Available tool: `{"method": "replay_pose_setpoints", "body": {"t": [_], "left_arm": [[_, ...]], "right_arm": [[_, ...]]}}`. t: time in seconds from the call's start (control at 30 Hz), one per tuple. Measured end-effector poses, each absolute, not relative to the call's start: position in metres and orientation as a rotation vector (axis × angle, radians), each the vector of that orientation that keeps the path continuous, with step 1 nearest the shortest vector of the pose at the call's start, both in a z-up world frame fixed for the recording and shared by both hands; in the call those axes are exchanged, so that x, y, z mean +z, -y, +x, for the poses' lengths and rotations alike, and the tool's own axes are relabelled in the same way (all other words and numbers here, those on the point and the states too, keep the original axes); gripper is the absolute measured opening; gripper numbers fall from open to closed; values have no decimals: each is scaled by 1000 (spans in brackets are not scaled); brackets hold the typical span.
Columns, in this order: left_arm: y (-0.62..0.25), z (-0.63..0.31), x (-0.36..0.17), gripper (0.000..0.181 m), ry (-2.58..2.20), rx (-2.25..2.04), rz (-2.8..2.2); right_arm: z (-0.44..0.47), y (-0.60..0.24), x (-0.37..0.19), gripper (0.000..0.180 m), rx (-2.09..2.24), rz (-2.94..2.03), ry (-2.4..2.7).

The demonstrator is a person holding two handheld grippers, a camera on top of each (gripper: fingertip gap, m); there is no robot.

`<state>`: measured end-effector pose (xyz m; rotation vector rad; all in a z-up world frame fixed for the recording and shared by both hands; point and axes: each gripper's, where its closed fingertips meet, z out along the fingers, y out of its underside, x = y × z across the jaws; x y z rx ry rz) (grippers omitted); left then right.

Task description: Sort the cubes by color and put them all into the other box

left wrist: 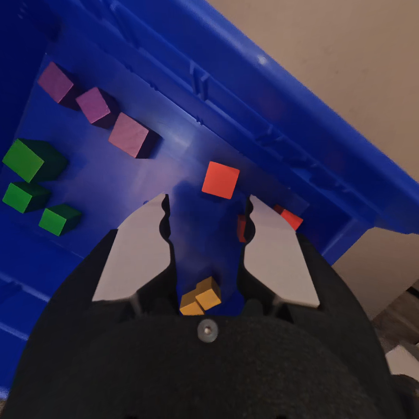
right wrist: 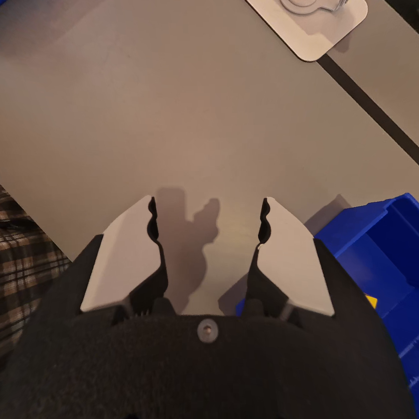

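Left wrist view has my left gripper point(left wrist: 207, 199) tipped down into the blue bin point(left wrist: 226, 95), fingers spread wide and holding nothing. Against its smooth plastic floor sit matte, sharp-edged cubes: purple cubes point(left wrist: 95, 105) by the ribbed wall, green cubes point(left wrist: 22, 159) beside them, a red cube point(left wrist: 220, 180) just past my fingertips, yellow cubes point(left wrist: 200, 297) between the finger bases. My right gripper point(right wrist: 208, 199) hangs spread and empty over the plain table point(right wrist: 158, 113), another bin point(right wrist: 374, 249) beside it.
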<state>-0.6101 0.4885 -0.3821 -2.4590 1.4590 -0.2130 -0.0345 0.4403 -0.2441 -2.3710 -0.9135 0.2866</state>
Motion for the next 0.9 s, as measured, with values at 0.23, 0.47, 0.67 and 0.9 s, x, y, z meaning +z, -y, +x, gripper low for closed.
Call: {"method": "replay_pose_setpoints", "body": {"t": [0.23, 0.47, 0.67, 0.9], "left_arm": [[-487, -598, -402, 49, -1571, -271, -2423], [-503, -610, -389, 30, -1424, -198, -2414], [-525, -589, -268, 29, -1024, -212, -2135], [-505, -414, -185, 29, -1108, -141, -1835]], "right_arm": [[-50, -446, -239, 88, 250, -2378, 954], [-74, -450, -235, 85, 298, -2318, 967], [-112, -469, -212, 80, 588, -2175, 804], [-210, -477, -165, 74, 1328, -1977, 594]]}}
